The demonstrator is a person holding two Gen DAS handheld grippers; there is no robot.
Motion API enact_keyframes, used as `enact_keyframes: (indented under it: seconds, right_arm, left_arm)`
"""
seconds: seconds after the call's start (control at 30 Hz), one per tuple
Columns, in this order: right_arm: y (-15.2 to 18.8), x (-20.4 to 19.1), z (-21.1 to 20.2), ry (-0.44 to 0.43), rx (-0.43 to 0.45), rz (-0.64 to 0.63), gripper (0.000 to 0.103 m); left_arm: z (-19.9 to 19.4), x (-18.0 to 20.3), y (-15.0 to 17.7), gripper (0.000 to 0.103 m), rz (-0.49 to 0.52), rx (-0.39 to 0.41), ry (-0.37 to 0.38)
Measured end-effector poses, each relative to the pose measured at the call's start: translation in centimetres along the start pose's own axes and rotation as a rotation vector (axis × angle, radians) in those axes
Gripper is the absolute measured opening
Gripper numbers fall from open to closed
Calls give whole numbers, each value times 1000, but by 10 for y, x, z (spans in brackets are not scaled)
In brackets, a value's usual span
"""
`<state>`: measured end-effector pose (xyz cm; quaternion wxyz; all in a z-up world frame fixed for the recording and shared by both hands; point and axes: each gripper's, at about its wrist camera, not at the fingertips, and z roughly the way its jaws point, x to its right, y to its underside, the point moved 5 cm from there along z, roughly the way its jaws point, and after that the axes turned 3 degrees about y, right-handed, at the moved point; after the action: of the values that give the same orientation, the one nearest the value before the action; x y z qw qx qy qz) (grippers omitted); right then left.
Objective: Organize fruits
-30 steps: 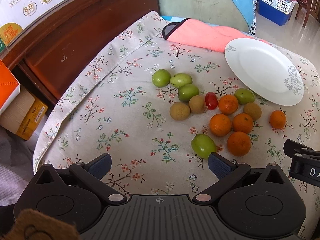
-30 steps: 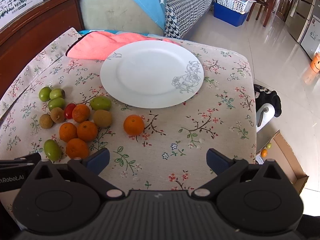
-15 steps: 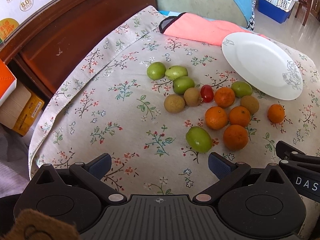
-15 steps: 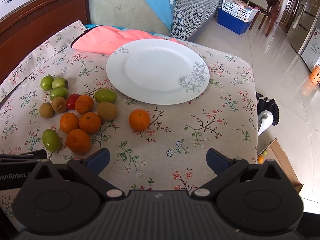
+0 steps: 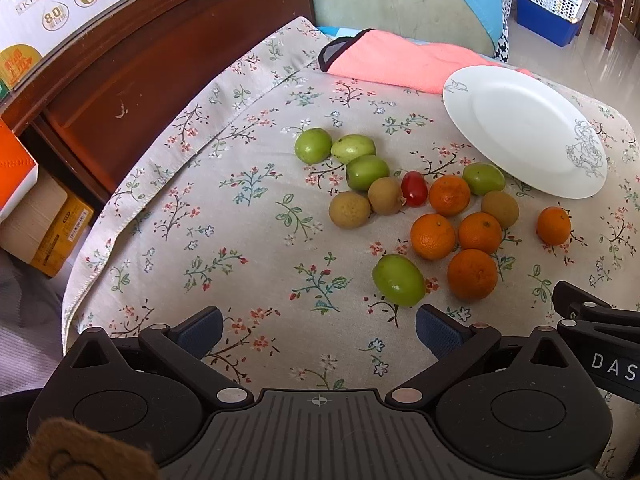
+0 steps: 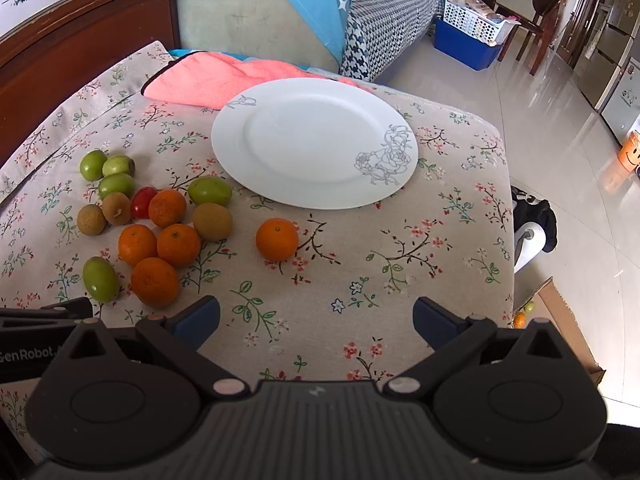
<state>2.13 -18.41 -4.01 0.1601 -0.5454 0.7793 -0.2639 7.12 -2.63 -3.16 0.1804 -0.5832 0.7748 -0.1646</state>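
Note:
A white plate (image 6: pixel 316 140) (image 5: pixel 520 128) lies empty on the floral cloth. Left of it sits a cluster of fruit: several oranges (image 6: pixel 178 244), several green fruits (image 6: pixel 210 191), brown round fruits (image 6: pixel 212 221) and one red tomato (image 6: pixel 143 201). One orange (image 6: pixel 277 239) lies apart, near the plate's front rim. A green fruit (image 5: pixel 398 279) lies just ahead of my left gripper (image 5: pixel 318 330), which is open and empty. My right gripper (image 6: pixel 316 320) is open and empty over bare cloth, nearer than the lone orange.
A pink towel (image 6: pixel 216 80) lies at the table's far edge behind the plate. A wooden cabinet (image 5: pixel 132 76) stands to the left, a sofa (image 6: pixel 280 12) behind. The table's right edge (image 6: pixel 506 208) drops to a tiled floor with a cardboard box (image 6: pixel 560 320).
Both grippers have drifted slightly forward over the table. The fruit and the plate have not moved. Both grippers stay open.

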Motion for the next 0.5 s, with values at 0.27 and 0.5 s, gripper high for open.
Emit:
enact_keyframes:
  seconds: [0.27, 0.5]
  right_arm:
    - [1, 0, -2, -10, 6, -8, 102]
    - [1, -1, -4, -32, 23, -13, 102]
  left_arm:
    - [1, 0, 2, 102, -1, 0, 0]
    - [0, -1, 3, 102, -2, 6, 0]
